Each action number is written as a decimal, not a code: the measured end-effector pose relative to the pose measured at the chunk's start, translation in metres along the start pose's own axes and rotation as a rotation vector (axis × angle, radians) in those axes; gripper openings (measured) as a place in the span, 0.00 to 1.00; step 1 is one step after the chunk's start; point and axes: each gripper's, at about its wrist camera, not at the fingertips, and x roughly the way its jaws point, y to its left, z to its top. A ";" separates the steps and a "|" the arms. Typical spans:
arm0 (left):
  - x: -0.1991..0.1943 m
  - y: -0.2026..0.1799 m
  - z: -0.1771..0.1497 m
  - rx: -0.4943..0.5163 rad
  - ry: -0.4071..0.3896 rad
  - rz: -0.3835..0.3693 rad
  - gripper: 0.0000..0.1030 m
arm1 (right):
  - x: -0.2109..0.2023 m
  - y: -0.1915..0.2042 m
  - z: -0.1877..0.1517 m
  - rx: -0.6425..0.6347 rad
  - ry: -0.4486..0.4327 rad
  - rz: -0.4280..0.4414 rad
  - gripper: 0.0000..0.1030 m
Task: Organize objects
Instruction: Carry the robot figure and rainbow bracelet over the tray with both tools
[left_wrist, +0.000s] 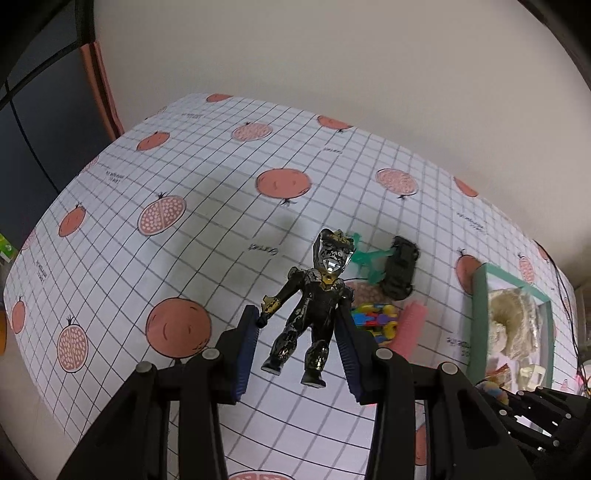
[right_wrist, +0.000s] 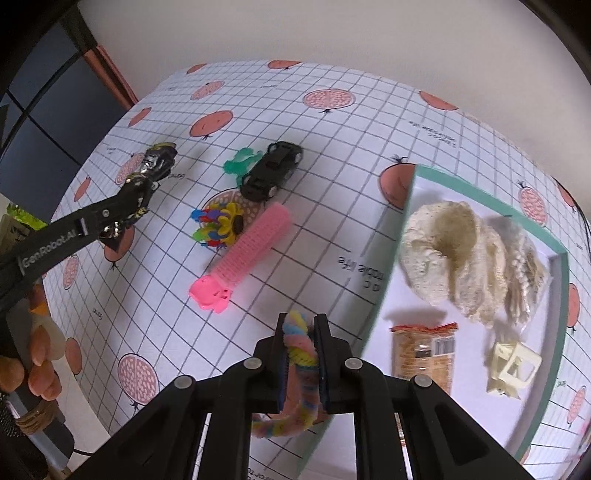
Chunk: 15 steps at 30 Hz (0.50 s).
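Note:
A black and gold toy figure hangs above the patterned tablecloth, with my left gripper shut on its outstretched arms. The right wrist view shows the same figure at the far left, off the cloth. My right gripper is shut on a pastel fuzzy twisted ring, held just left of the teal-rimmed tray. On the cloth lie a black toy car, a green plastic piece, a cluster of colourful flower clips and a pink hair roller.
The tray holds a cream knitted item, an orange snack packet and a cream claw clip. A hand grips the left tool's handle. A wall stands behind the table; a dark window and a pink curtain are at the left.

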 end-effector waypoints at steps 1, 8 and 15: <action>-0.003 -0.004 0.000 0.007 -0.007 -0.004 0.42 | -0.002 -0.004 -0.001 0.006 -0.004 -0.003 0.13; -0.015 -0.034 0.000 0.047 -0.031 -0.036 0.42 | -0.015 -0.032 -0.007 0.057 -0.028 -0.017 0.13; -0.026 -0.074 -0.007 0.097 -0.044 -0.081 0.42 | -0.030 -0.067 -0.017 0.123 -0.057 -0.029 0.13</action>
